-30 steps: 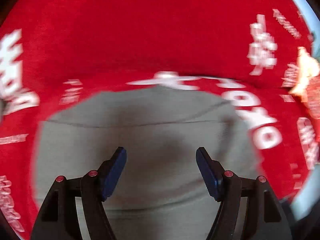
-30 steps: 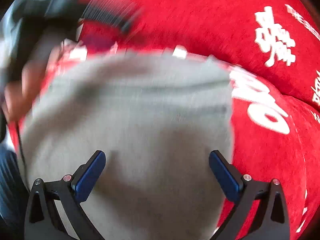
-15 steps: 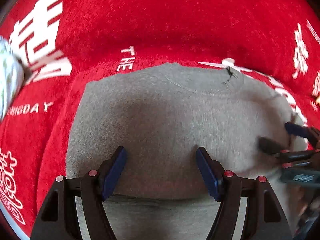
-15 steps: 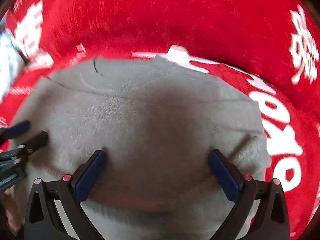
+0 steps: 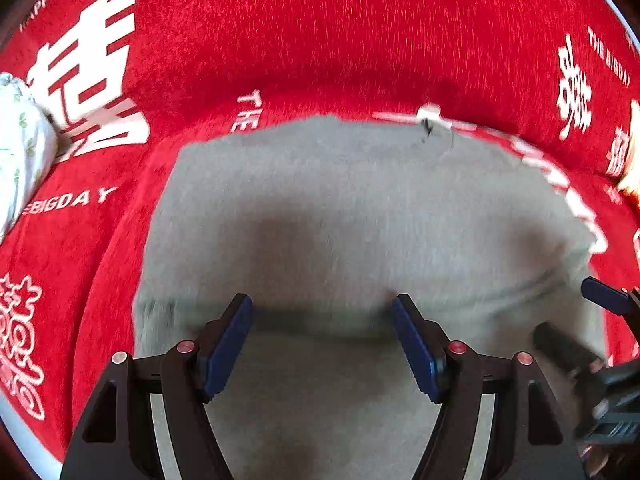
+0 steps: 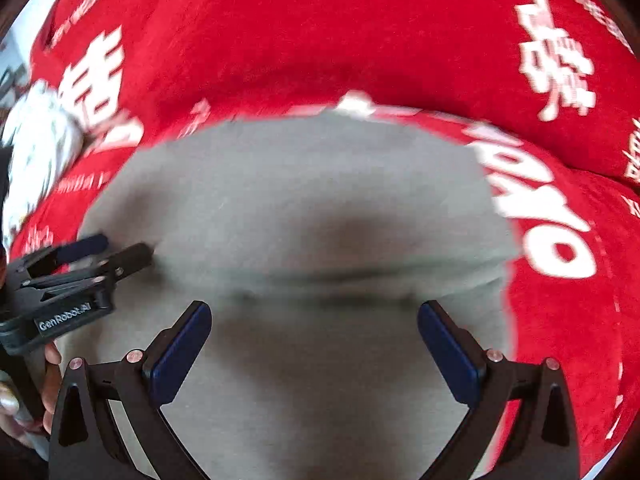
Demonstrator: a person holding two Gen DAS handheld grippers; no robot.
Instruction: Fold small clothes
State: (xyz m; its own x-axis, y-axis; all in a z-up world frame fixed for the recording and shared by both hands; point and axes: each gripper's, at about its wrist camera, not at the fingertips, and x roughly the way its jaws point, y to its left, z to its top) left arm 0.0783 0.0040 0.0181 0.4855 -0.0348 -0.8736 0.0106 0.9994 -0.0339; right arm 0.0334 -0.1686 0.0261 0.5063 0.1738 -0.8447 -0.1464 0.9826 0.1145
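A small grey knitted garment lies flat on a red cloth; it also fills the middle of the right wrist view. A folded edge runs across it just ahead of both grippers. My left gripper is open and empty above the garment's near part. My right gripper is open wide and empty, also above the near part. The right gripper shows at the right edge of the left wrist view. The left gripper shows at the left edge of the right wrist view.
The red cloth with white lettering covers the surface on all sides. A white patterned bundle lies at the far left, also seen in the right wrist view.
Both views have pulled back toward the near side of the garment. A fold line now lies across it just ahead of the fingers. Both grippers stay open.
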